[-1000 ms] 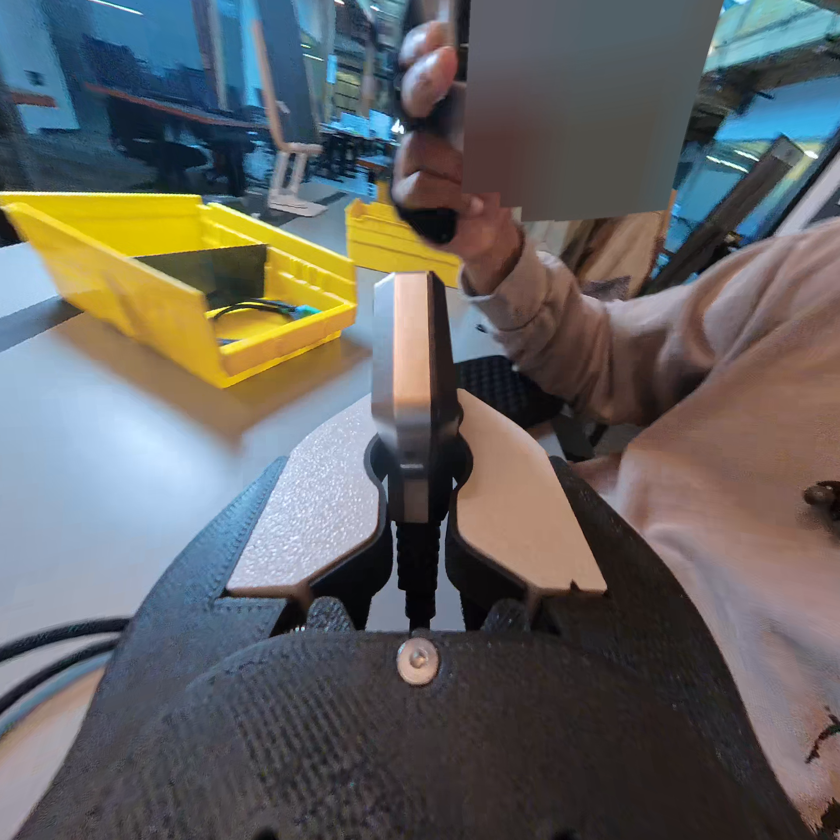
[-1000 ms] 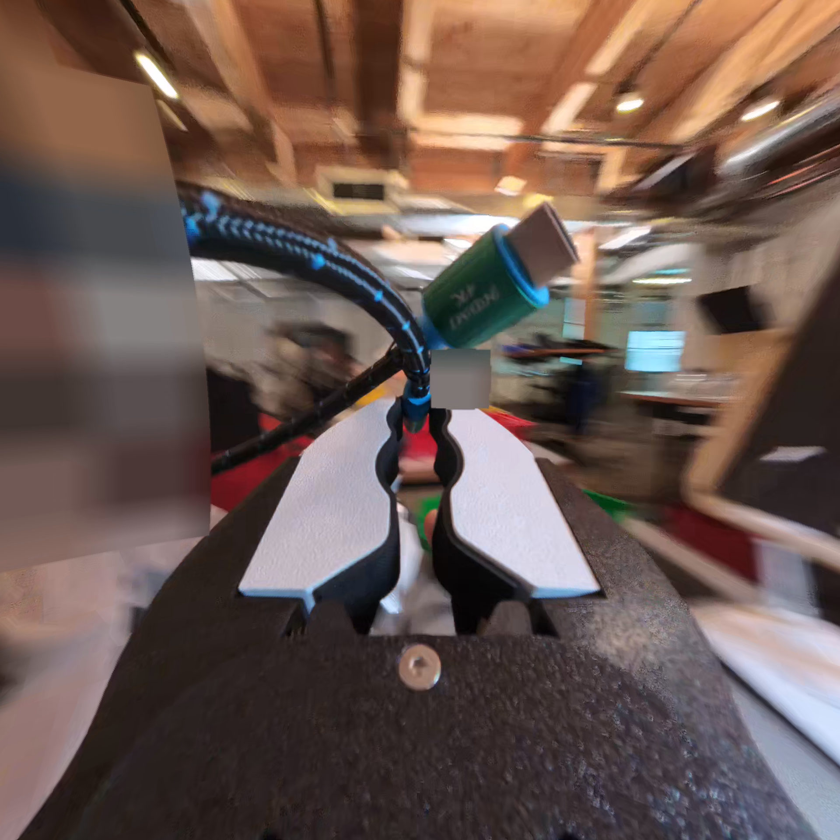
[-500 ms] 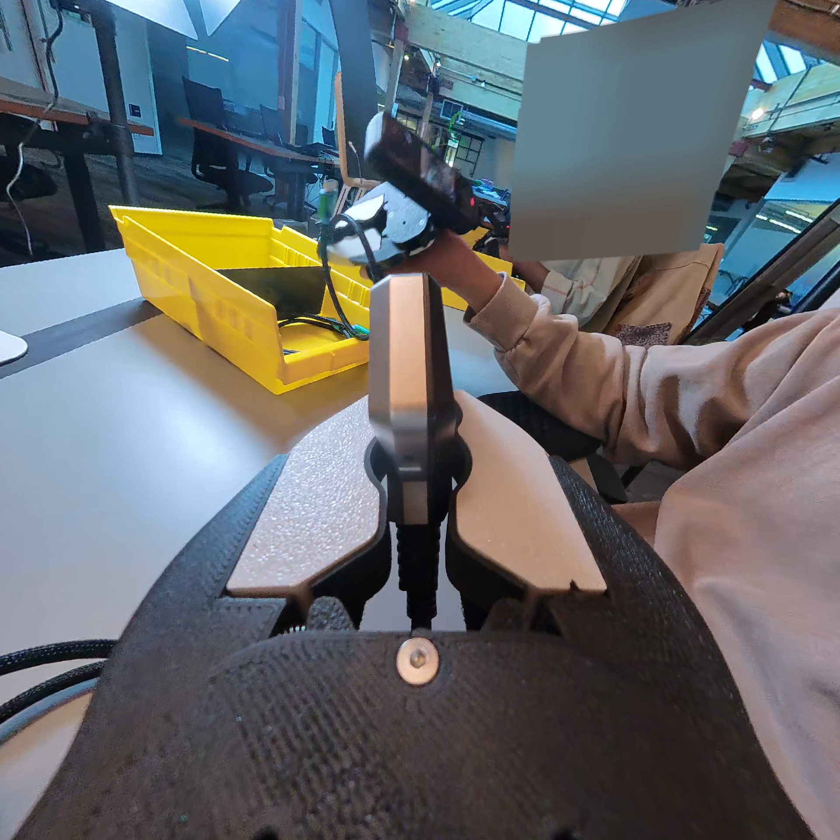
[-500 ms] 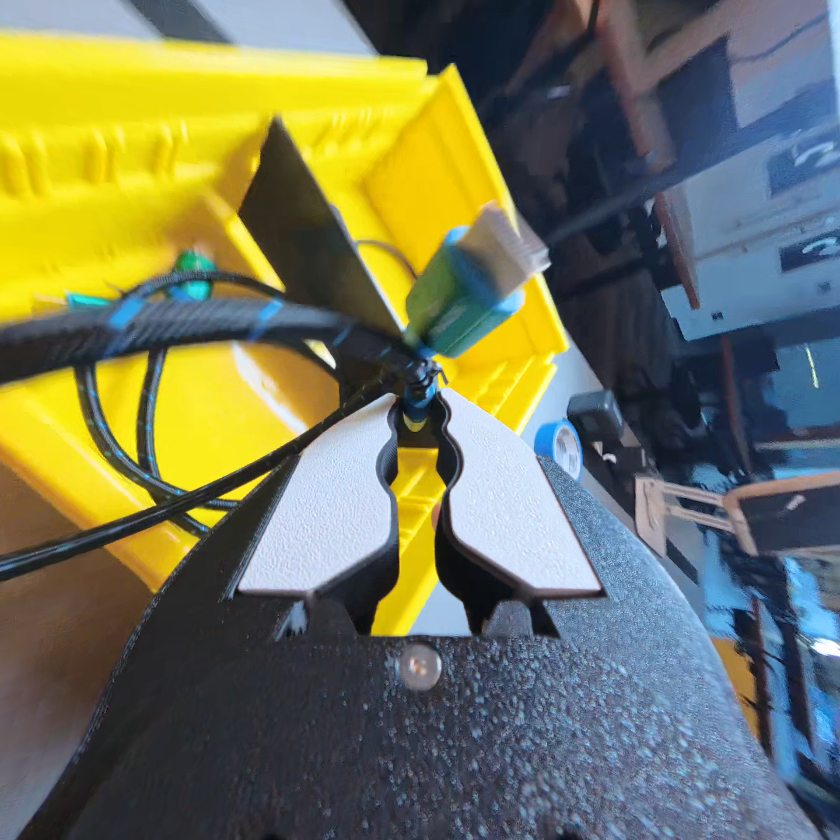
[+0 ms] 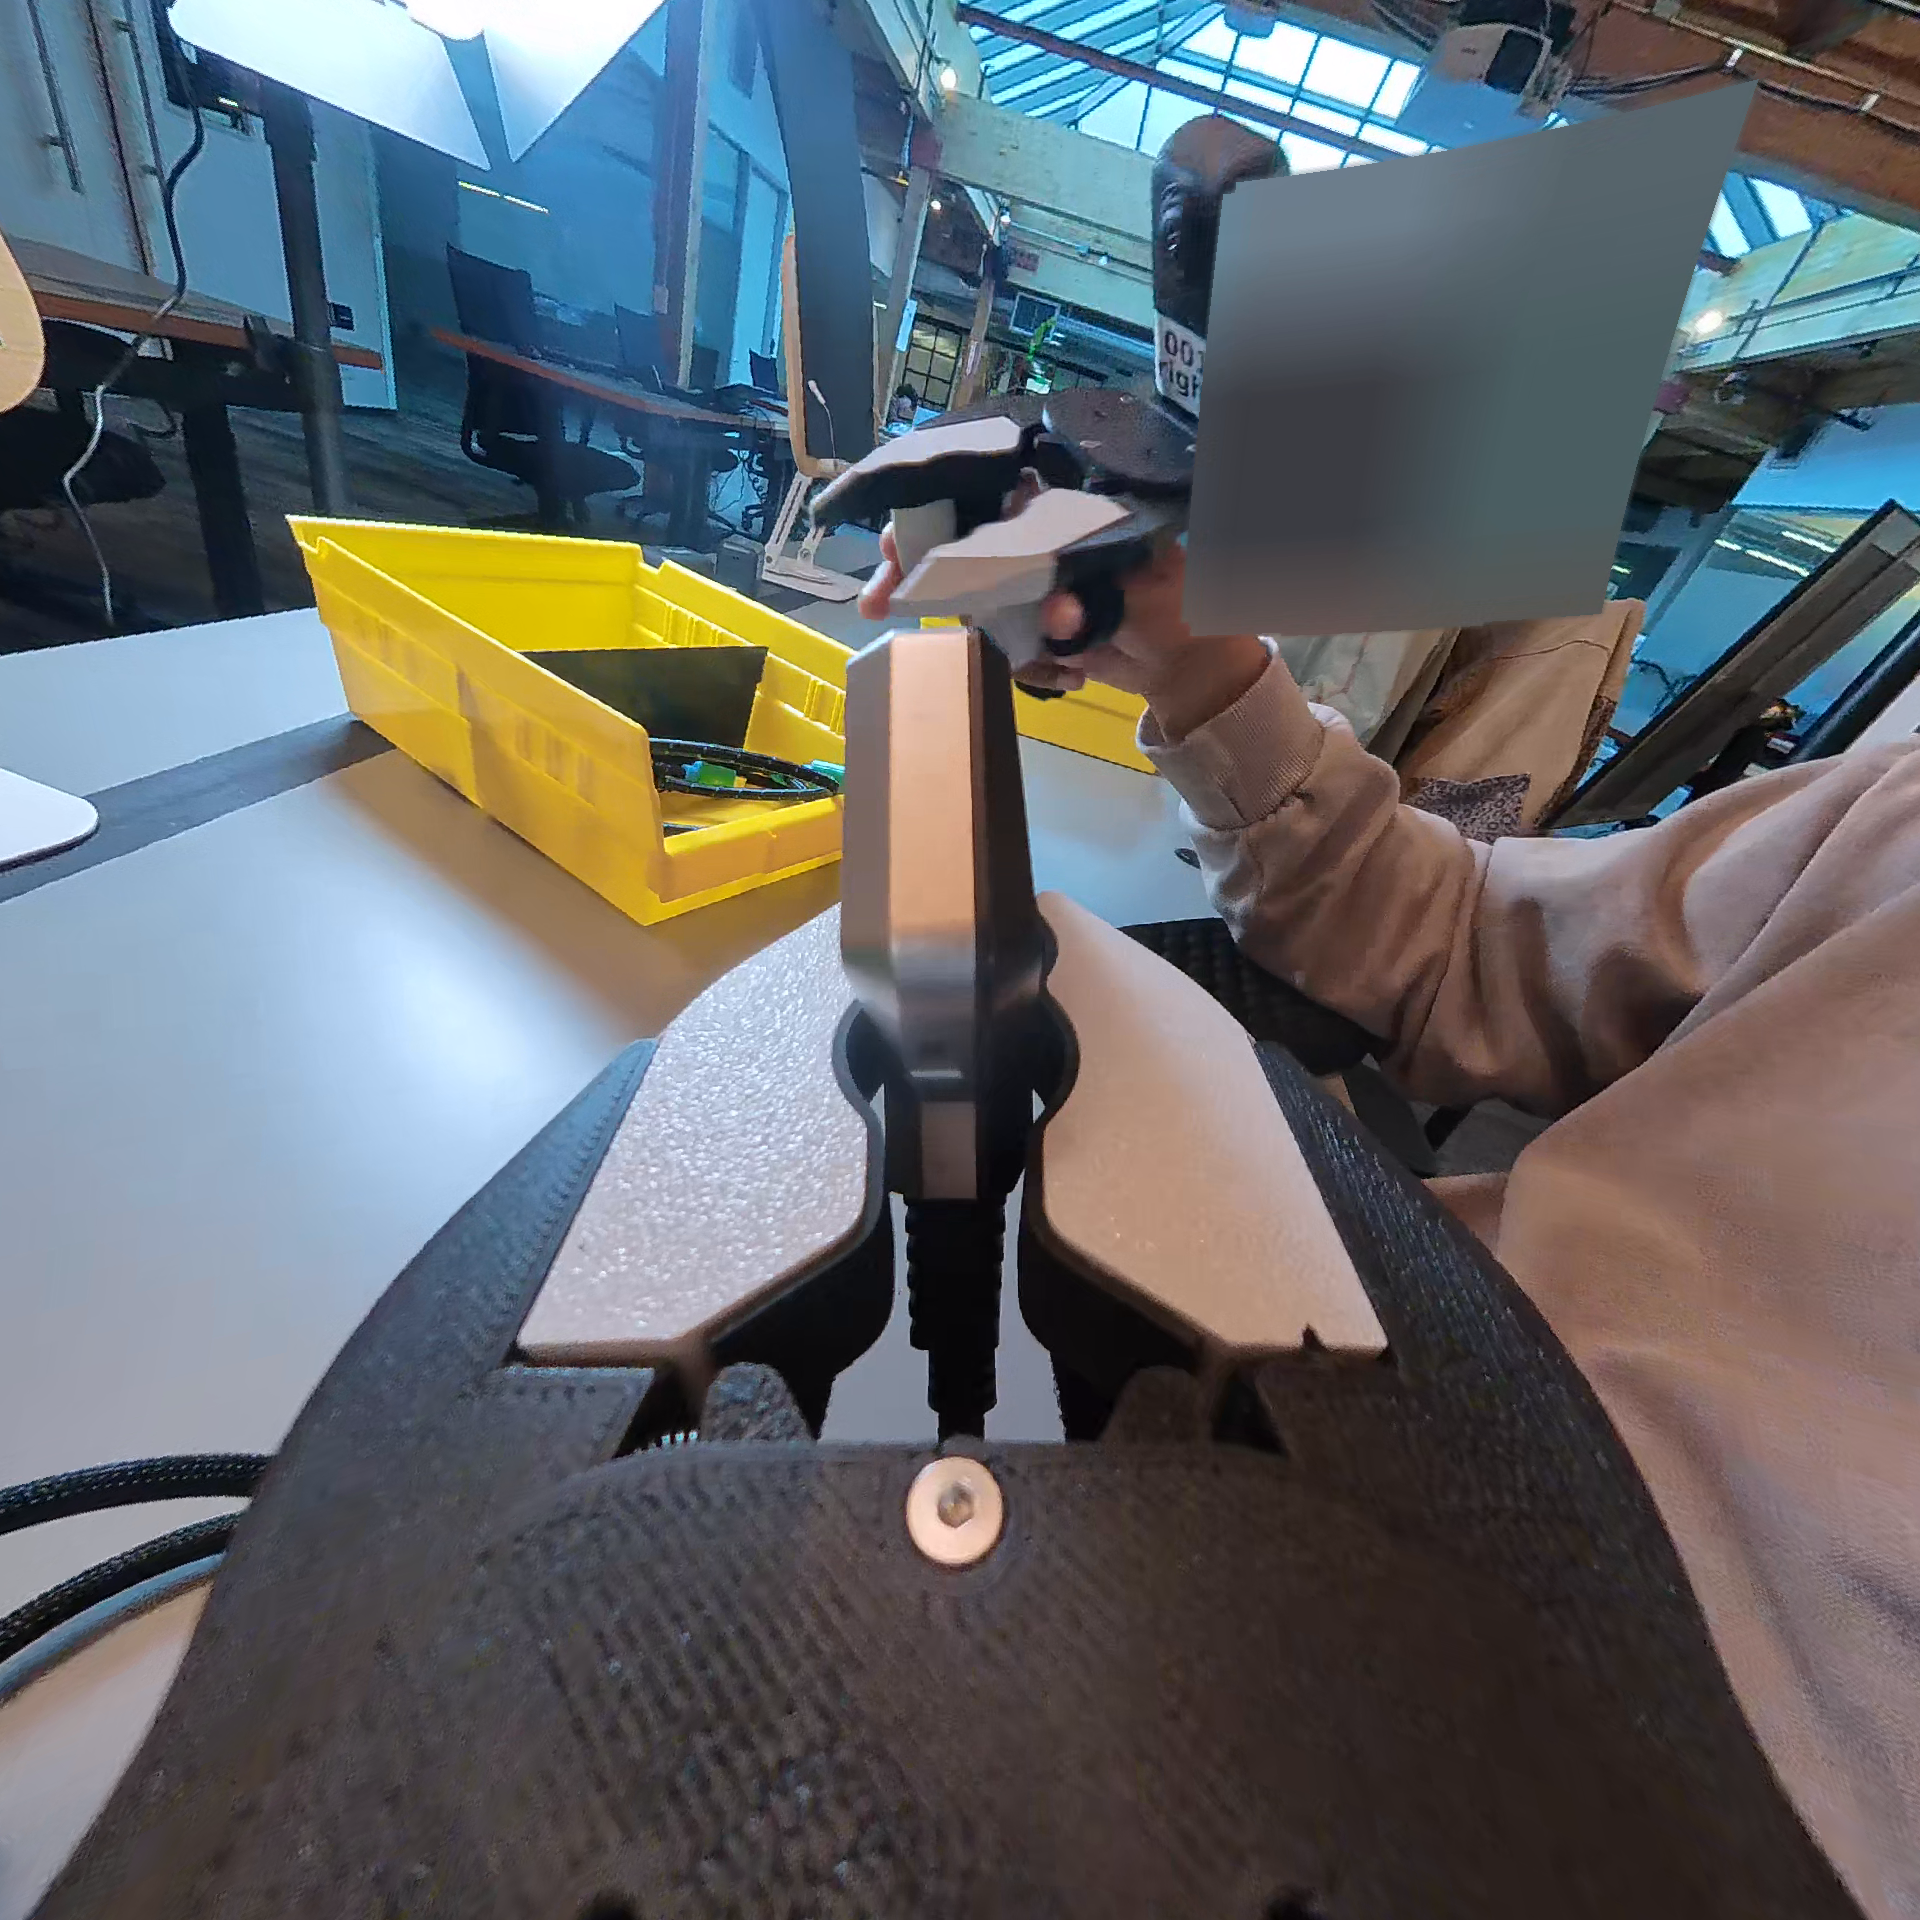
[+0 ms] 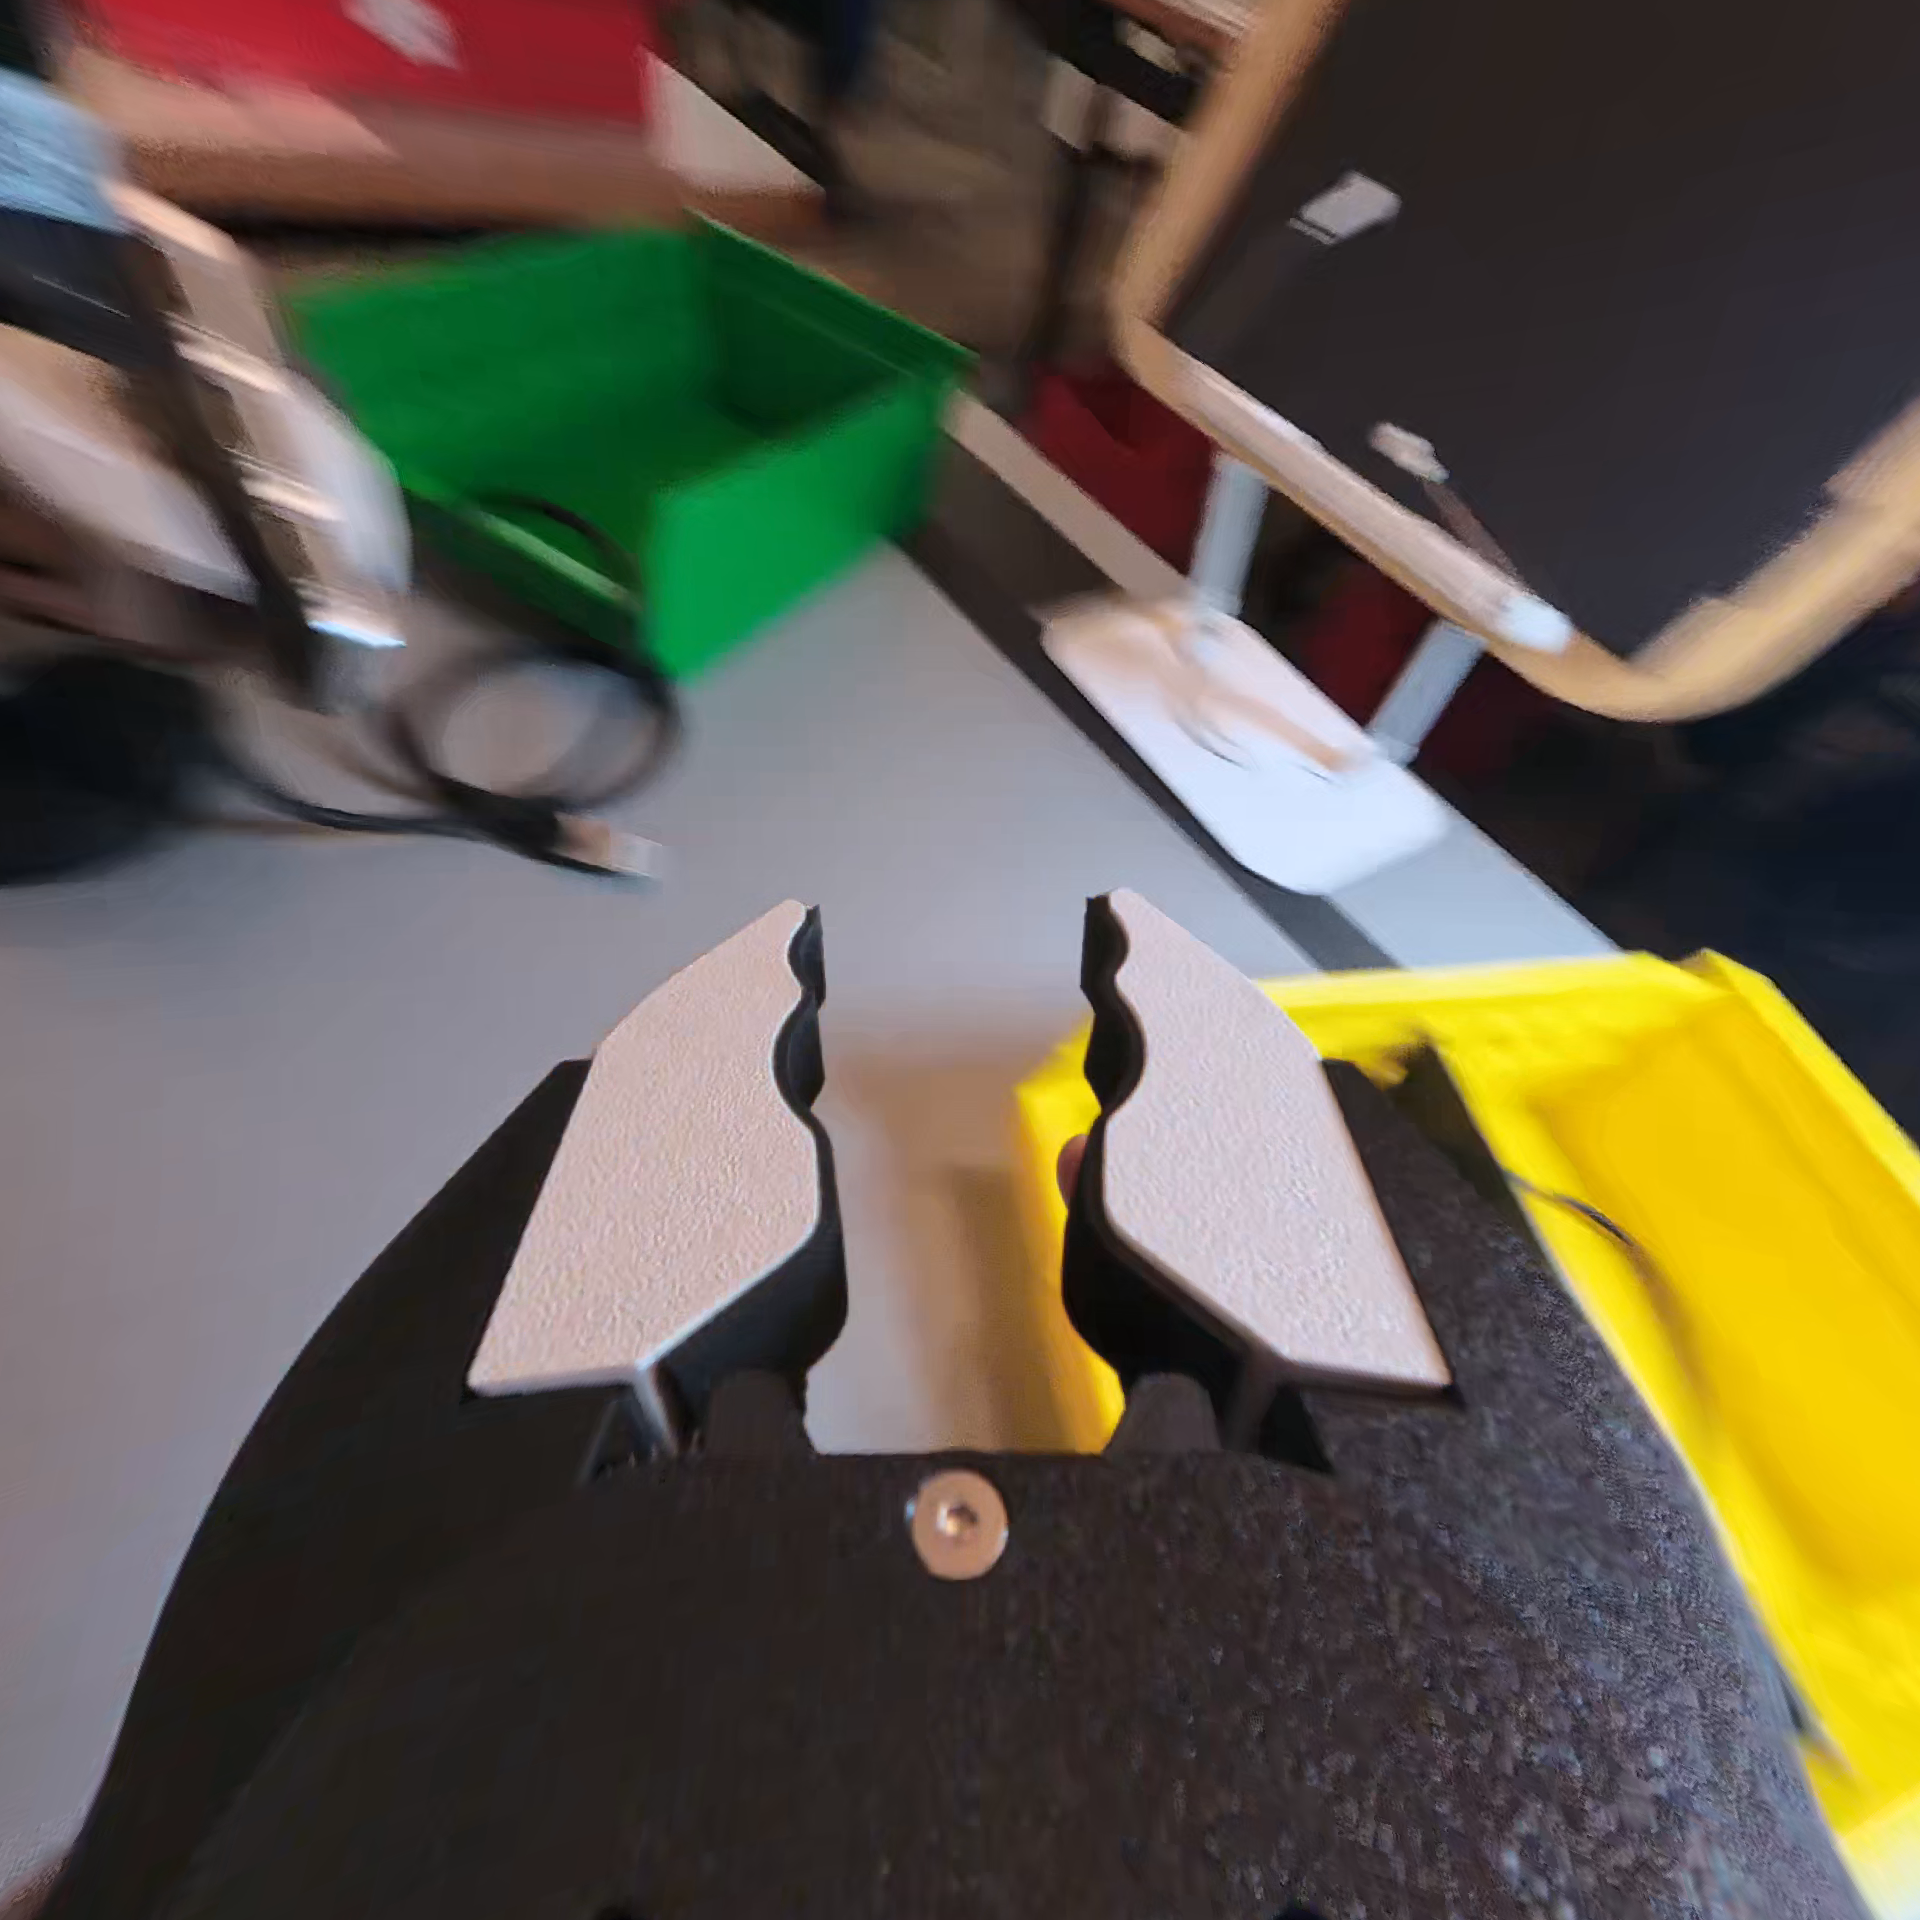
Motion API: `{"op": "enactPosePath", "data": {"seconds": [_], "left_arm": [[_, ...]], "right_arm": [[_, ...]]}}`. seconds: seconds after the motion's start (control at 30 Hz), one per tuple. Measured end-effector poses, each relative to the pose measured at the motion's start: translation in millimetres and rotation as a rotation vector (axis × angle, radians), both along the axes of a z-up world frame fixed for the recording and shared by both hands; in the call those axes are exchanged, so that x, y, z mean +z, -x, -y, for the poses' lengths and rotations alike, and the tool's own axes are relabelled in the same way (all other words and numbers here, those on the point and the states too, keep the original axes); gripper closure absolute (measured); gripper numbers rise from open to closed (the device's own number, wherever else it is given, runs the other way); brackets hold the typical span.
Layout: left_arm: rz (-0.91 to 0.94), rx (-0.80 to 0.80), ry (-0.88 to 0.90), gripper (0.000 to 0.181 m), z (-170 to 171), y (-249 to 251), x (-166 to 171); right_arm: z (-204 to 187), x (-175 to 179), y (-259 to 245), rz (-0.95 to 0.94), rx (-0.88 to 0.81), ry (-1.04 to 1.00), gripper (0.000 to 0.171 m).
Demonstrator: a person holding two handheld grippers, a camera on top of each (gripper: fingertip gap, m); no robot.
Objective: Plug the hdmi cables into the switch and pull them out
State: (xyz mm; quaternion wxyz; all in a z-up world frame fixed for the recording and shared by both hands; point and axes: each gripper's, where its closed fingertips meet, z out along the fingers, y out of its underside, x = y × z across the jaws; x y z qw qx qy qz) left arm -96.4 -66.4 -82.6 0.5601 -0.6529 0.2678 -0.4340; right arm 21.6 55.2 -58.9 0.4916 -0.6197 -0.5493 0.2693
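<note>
Left wrist view: left gripper (image 5: pixel 935 920) shut tight on the grey switch (image 5: pixel 914 810), held up on end above the table (image 5: pixel 260 987), with a short black cord hanging from its low end. Right wrist view: right gripper (image 6: pixel 951 914) wide open, holding nothing, up over the table by the corner of the yellow bin (image 6: pixel 1704 1195). Green-plug HDMI cable (image 5: pixel 727 774) lying coiled in that bin.

Most likely next job: fetch another cable. To do it well:
- Keep the switch still.
- Bring the open fingers down around the hard plug body, not the soft cord.
- Squeeze straight, no twisting.

Nearby: black cable (image 6: pixel 540 821) with a silver plug, loose on the table, far left. Green bin (image 6: pixel 769 540) behind it. White flat stand (image 6: pixel 1247 748) off to the right. All blurry there, so hard to tell the kind of plug. Bin wall close by the right finger; mind not to bump it.
</note>
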Motion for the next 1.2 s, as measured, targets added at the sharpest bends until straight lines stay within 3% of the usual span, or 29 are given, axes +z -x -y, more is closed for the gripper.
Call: {"op": "enactPosePath", "data": {"seconds": [0.13,0.4,0.53,0.63,0.8,1.03,1.2], "left_arm": [[-0.003,-0.006,-0.024,0.158,2.5,-3.7,2.8],[-0.012,-0.056,-0.016,0.158,7.9,-13.4,-2.7],[-0.033,-0.097,-0.034,0.158,14.8,-22.8,-5.4],[-0.026,-0.143,-0.067,0.158,23.2,-26.4,-0.2],[0.040,-0.079,-0.206,0.138,27.4,4.3,37.0],[0.156,0.230,-0.251,0.149,-3.8,80.2,51.4],[0.265,0.309,-0.220,0.153,-13.3,109.9,53.3]], "right_arm": [[81.1,7.6,44.8,-0.146,0.388,0.214,0.123],[121.3,-20.4,94.5,-0.190,0.523,0.398,0.129],[139.7,-37.0,102.7,-0.160,0.614,0.454,0.151],[146.7,-27.8,97.9,-0.163,0.677,0.425,0.152],[131.7,37.7,70.8,-0.243,0.647,0.268,0.153],[83.6,151.9,31.4,-0.304,0.481,0.027,0.152],[49.6,241.1,5.6,-0.386,0.367,-0.085,0.152]]}}
